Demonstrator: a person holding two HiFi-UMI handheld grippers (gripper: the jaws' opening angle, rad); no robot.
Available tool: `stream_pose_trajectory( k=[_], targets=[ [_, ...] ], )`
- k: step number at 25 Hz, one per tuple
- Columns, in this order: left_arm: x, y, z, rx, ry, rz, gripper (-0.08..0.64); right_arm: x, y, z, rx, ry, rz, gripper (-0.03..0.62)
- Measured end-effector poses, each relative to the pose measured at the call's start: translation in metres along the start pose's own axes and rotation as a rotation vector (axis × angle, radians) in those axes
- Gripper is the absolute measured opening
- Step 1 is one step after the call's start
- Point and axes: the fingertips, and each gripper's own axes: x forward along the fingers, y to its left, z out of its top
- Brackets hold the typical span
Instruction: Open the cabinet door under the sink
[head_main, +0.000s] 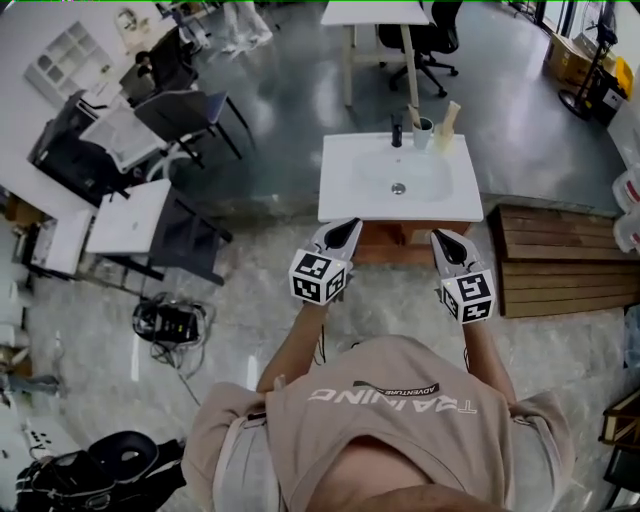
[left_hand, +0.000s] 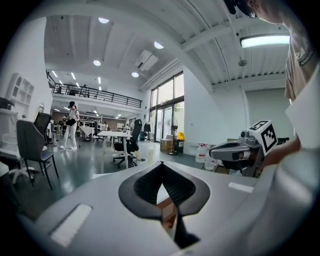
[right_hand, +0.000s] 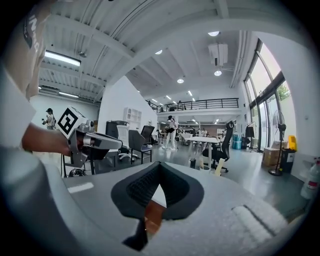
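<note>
left tool pinched closed, nothing in it, right tool same deal, closed and empty, both just off the front edge of the white sink, wooden cabinet underneath, showing between them

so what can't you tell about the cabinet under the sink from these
- Cabinet door, handle, hinges: the head view shows only a wood strip. The sink overhangs it, and the left gripper and right gripper cover its ends.
- Both gripper views: just a wood sliver, framed by the closed fingers.
- Cup contents on the sink: too small to tell.
</note>
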Motion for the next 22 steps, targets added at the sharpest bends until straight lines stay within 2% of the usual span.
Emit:
stream_pose_trajectory(
  k=[6,15,19,22],
  targets=[
    [-0.002,-0.001,0.001,0.006,-0.007,-0.001,0.017,-0.004,0.002,0.003,-0.001,-0.008,-0.008,0.002],
    [-0.014,-0.01,-0.031,-0.033,0.054,0.0,0.017,-0.01,0.013,-0.009,0.038,0.01,0.014,0.002],
    [-0.021,-0.007,-0.023,-0.015,0.043,0.008,0.017,-0.008,0.016,0.001,0.079,-0.027,0.031,0.002],
    [-0.022,-0.006,-0.017,-0.009,0.027,0.016,0.017,-0.01,0.014,0.003,0.06,-0.029,0.033,0.002]
  ],
)
